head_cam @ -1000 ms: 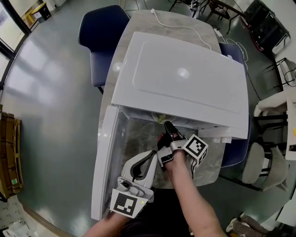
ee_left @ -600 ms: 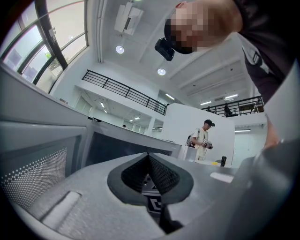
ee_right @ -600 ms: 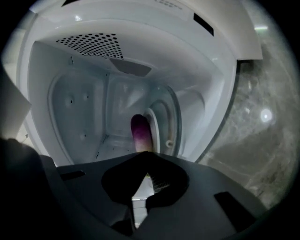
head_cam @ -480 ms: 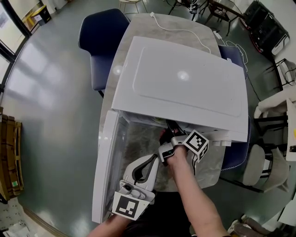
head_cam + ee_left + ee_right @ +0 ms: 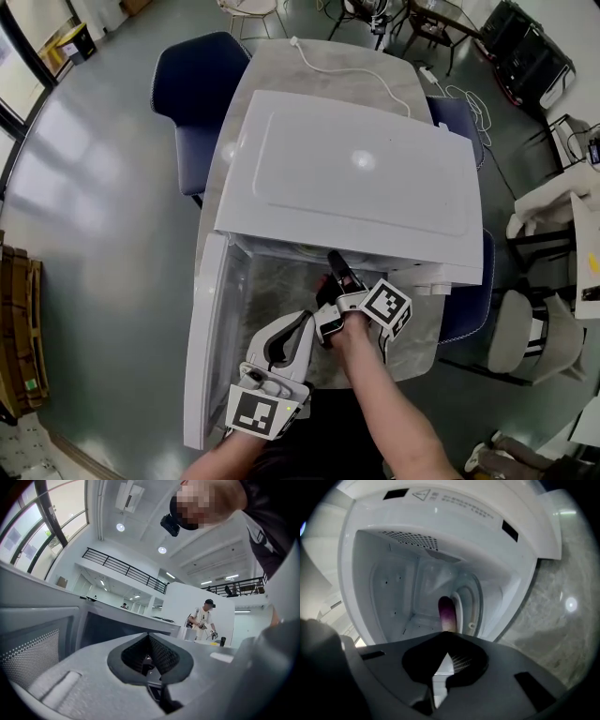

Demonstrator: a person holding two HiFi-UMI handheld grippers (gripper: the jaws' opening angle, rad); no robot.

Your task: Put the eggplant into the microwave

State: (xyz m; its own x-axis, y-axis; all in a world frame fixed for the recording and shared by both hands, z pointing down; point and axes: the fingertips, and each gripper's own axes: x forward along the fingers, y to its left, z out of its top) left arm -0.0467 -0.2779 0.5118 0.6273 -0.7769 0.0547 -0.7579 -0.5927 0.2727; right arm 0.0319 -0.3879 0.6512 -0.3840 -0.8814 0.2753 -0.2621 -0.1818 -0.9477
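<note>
The eggplant (image 5: 447,613) sits inside the microwave (image 5: 356,178), which covers most of the tabletop (image 5: 281,66). Its door (image 5: 202,347) stands open along the left edge. The right gripper (image 5: 334,262) reaches into the opening with its jaws pressed together, apparently just short of the eggplant. The left gripper (image 5: 312,325) hangs by the near edge, its jaws also together and empty.

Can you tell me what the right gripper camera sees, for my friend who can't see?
A purple eggplant lies inside the open white microwave, just beyond the right gripper, whose jaws are shut and empty. A marbled table shows at the right.
</note>
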